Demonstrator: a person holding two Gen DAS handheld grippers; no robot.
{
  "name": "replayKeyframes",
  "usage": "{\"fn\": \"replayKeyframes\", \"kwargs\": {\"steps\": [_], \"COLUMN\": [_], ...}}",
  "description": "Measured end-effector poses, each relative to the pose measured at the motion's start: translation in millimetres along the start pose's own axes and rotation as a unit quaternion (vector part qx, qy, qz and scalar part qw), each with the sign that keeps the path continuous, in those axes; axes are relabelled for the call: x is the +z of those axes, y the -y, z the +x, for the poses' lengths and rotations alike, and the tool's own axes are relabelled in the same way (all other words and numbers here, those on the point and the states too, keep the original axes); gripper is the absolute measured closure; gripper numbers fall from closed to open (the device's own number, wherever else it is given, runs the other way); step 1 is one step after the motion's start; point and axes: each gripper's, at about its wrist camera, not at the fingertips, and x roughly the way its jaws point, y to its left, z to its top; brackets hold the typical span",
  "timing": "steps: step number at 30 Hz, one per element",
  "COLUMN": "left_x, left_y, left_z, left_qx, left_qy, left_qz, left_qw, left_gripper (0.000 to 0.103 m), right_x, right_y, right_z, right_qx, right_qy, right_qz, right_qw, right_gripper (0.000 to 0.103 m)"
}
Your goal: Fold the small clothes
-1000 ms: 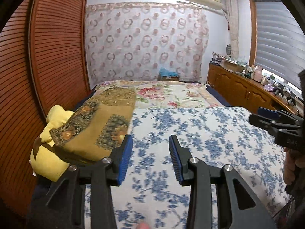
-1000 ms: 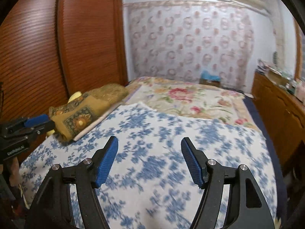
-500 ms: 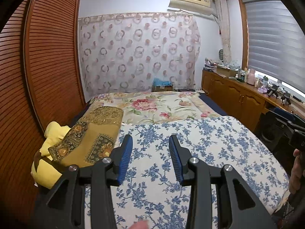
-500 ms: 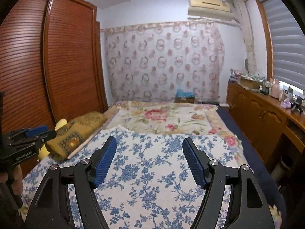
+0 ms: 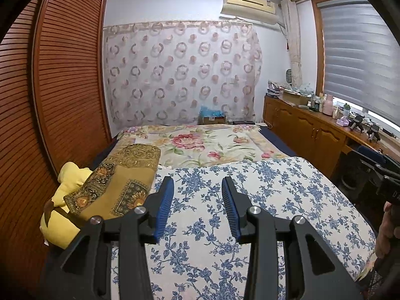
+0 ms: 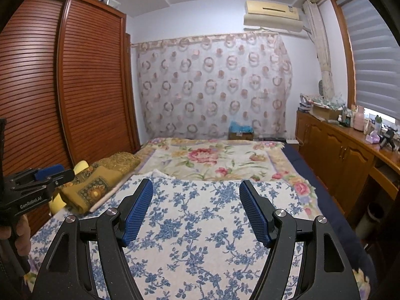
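No small garment shows in either view. My left gripper [image 5: 197, 183] is open and empty, held above the blue-flowered white cover [image 5: 262, 200] on the bed. My right gripper [image 6: 196, 187] is open wider and empty, above the same cover [image 6: 200, 225]. The left gripper also shows at the left edge of the right wrist view [image 6: 40, 177]. The right gripper shows at the right edge of the left wrist view [image 5: 375, 162].
A folded ochre patterned cloth [image 5: 117, 185] lies over a yellow bundle [image 5: 67, 182] at the bed's left edge. A rose-patterned blanket [image 5: 207, 145] covers the far half. A brown louvred wardrobe [image 5: 50, 100] stands left; wooden cabinets [image 5: 312, 130] stand right.
Both grippers have tilted up and drawn back from the bed, so more of the room and ceiling shows. The jaws stay open.
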Motion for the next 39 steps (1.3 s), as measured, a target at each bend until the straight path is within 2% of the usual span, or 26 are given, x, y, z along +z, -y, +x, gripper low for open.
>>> {"fn": "replayKeyframes", "kwargs": {"steps": [39], "left_x": [5], "left_y": [-11], "left_z": [-6], "left_qx": [0.008], "left_qy": [0.013], "left_qz": [0.0], "left_qw": [0.9999], "left_gripper": [0.064], "right_x": [-1], "right_y": [3], "right_z": [-1], "right_qx": [-0.007], "right_qy": [0.002], "right_qz": [-0.001], "right_qw": [1.0], "right_gripper": [0.029]}}
